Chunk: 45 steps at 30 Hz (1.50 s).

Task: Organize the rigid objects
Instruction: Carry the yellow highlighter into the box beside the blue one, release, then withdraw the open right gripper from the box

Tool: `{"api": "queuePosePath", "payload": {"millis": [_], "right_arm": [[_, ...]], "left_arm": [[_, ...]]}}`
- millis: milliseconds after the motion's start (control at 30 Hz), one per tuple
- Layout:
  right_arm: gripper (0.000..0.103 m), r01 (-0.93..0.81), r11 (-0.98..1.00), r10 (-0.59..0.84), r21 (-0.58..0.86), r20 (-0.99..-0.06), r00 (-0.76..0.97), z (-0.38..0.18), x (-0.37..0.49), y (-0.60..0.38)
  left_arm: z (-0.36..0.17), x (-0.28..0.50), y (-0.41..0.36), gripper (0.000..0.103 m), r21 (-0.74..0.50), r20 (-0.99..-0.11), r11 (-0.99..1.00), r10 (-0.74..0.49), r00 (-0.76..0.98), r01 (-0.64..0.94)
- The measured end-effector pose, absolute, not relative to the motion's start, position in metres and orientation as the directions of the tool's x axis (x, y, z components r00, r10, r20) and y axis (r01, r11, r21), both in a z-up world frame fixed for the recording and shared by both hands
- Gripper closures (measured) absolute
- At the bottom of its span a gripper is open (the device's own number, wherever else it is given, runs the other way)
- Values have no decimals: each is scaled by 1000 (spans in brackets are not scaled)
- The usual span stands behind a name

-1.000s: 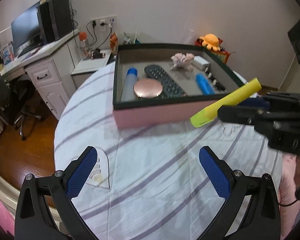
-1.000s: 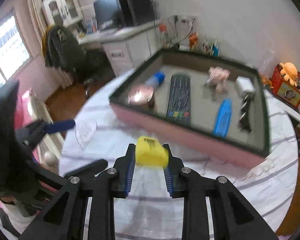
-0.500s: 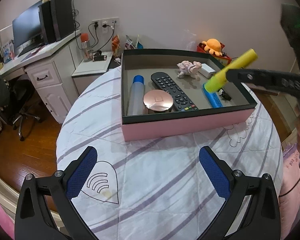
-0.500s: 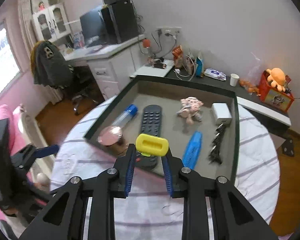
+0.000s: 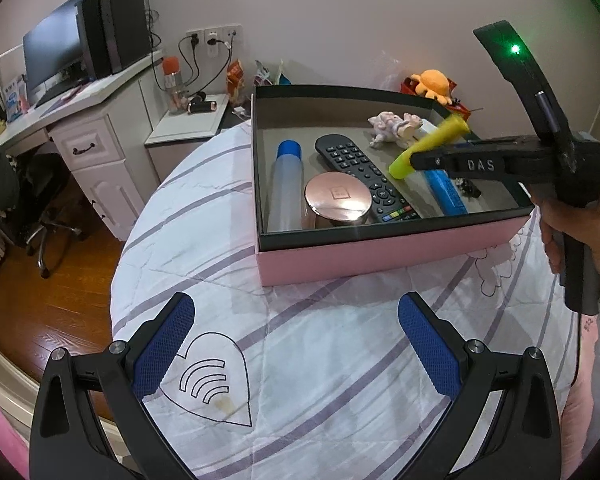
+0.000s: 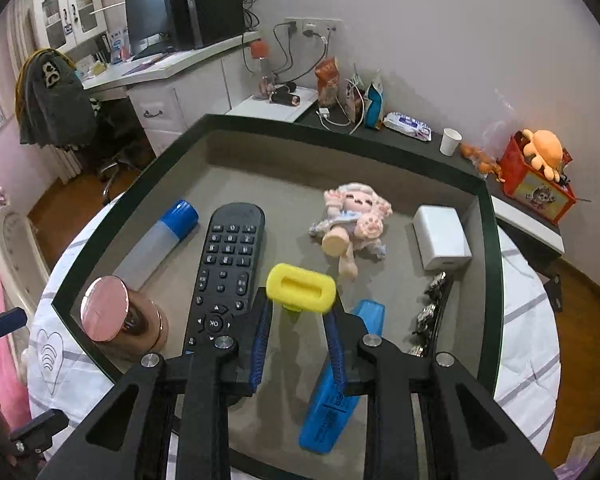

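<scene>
Since a second ago the right gripper [image 6: 300,322] has travelled from above the striped tablecloth [image 5: 320,344] to a spot over the inside of the pink box [image 5: 380,256], carrying the yellow tube-shaped case [image 6: 301,293] with it; the left gripper [image 5: 296,344] has hardly shifted. Nearest in the left wrist view, that left claw is spread wide with nothing between its blue pads, above the cloth beside a printed heart [image 5: 212,380]. Beyond it stands the box with its dark rim. Inside, closest to the near wall, a rose-gold round tin [image 5: 337,200] stands beside a clear bottle with a blue cap [image 5: 286,184] and touching a black remote control [image 5: 364,176]. A blue flat case [image 6: 340,380] lies under the right claw, which is pinching the yellow case between its pads, held off the box floor. A dark clip-like object [image 6: 430,312] lies to the right. Farther back sit a small doll [image 6: 352,224] and a white adapter [image 6: 442,238]. A hand [image 5: 580,232] grips the right gripper's handle.
</scene>
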State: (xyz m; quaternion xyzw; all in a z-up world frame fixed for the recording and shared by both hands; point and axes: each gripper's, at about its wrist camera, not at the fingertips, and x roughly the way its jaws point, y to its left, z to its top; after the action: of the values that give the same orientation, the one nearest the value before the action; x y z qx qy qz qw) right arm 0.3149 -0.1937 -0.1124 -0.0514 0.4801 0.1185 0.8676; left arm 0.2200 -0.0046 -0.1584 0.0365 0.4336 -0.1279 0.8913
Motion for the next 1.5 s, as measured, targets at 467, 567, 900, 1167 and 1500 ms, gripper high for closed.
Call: {"api": "queuePosePath", "payload": {"millis": [467,567,900,1167,1500], "right_arm": [[61,-216,969,211,120,-858,469,-98,281,-222],[55,-215,974,173,73,-851,495,-86,264,-227],[12,-194,976,191,94,-795,576,-40,205,-236],[0,-197,978,176,65,-764,621,-13,188,-229],[0,-170,983,167,70,-731,662,-2,201,-228]], "left_arm": [[-155,210,-13,0,-64,-786,961,-216,579,271],[-145,206,-14,0,-72,-772,962,-222,596,265],[-103,198,-47,0,-28,-726,960,-210,655,277],[-72,205,-64,0,15,-685,976,-147,714,216],[-62,230,-77,0,67,-677,982,-86,731,178]]}}
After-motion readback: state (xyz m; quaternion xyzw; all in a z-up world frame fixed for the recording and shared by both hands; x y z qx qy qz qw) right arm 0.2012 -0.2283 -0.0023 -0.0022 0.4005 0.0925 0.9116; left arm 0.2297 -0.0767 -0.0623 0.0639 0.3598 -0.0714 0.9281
